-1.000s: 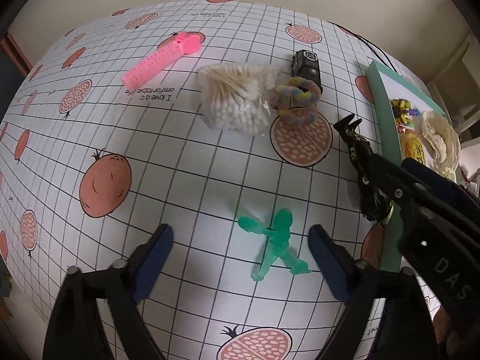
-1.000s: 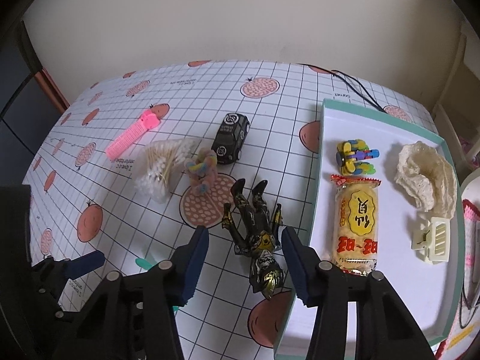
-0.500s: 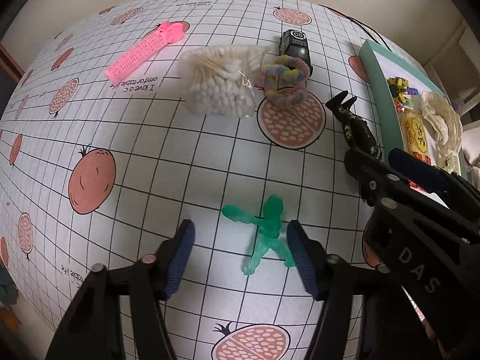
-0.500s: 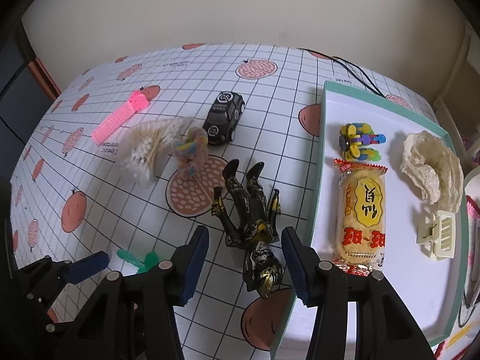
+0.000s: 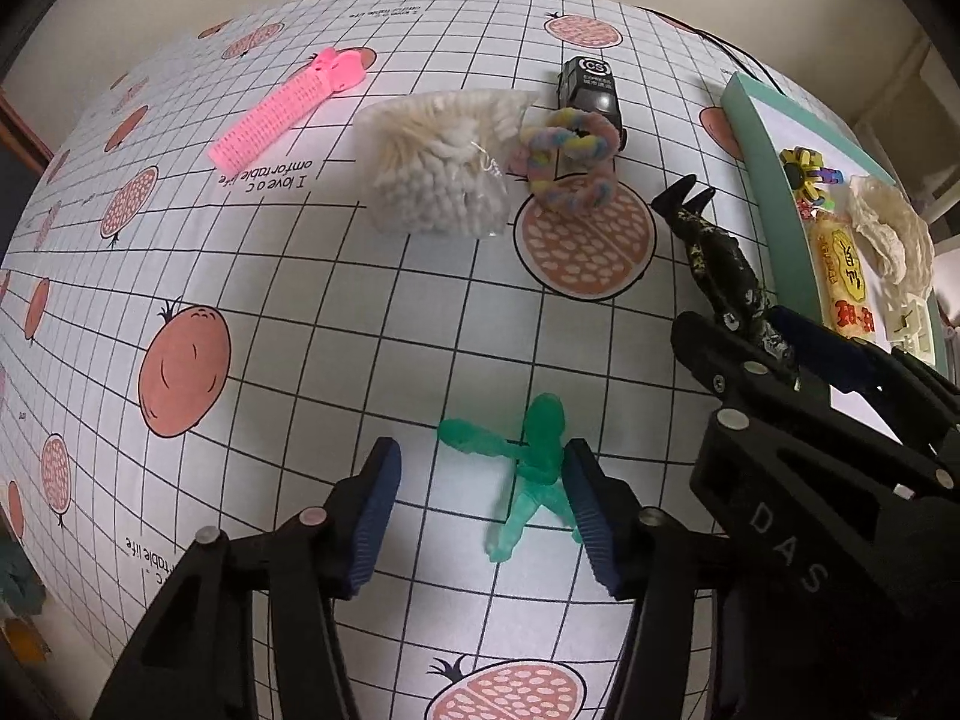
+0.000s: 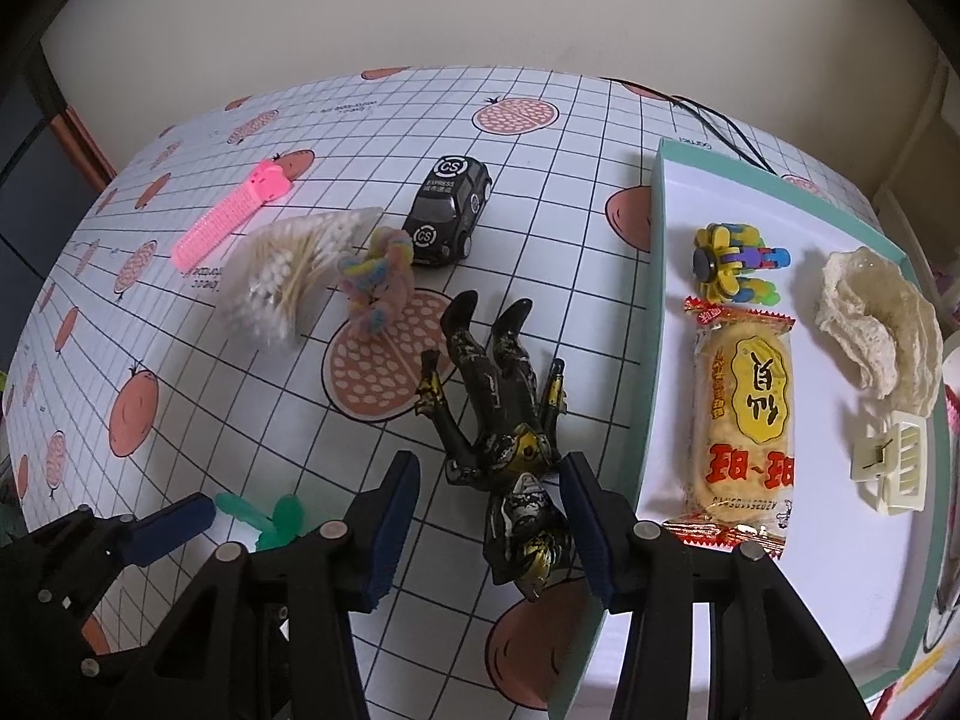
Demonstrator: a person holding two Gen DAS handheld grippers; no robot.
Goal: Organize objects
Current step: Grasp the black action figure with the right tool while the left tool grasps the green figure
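A translucent green toy figure (image 5: 528,468) lies flat on the grid-patterned tablecloth. My left gripper (image 5: 483,510) is open around it, its right pad against the figure's side and the left pad a gap away. A black-and-gold action figure (image 6: 504,420) lies head toward me beside the tray. My right gripper (image 6: 489,522) stands open, its blue pads flanking the figure's head and chest. The green figure (image 6: 270,519) and the left gripper's blue pad (image 6: 174,525) show at the lower left of the right wrist view.
Farther back lie a pink comb (image 5: 282,111), a bag of cotton swabs (image 5: 441,180), a pastel fuzzy ring (image 5: 570,156) and a black toy car (image 6: 447,210). The teal-rimmed tray (image 6: 651,360) on the right holds a snack pack (image 6: 744,420), a colourful block toy (image 6: 735,264), a cream clip (image 6: 894,462) and a pale shell-like piece (image 6: 876,324).
My left gripper has moved in over the green figure and narrowed its opening. My right gripper has come forward, so the black figure's head now lies between its pads.
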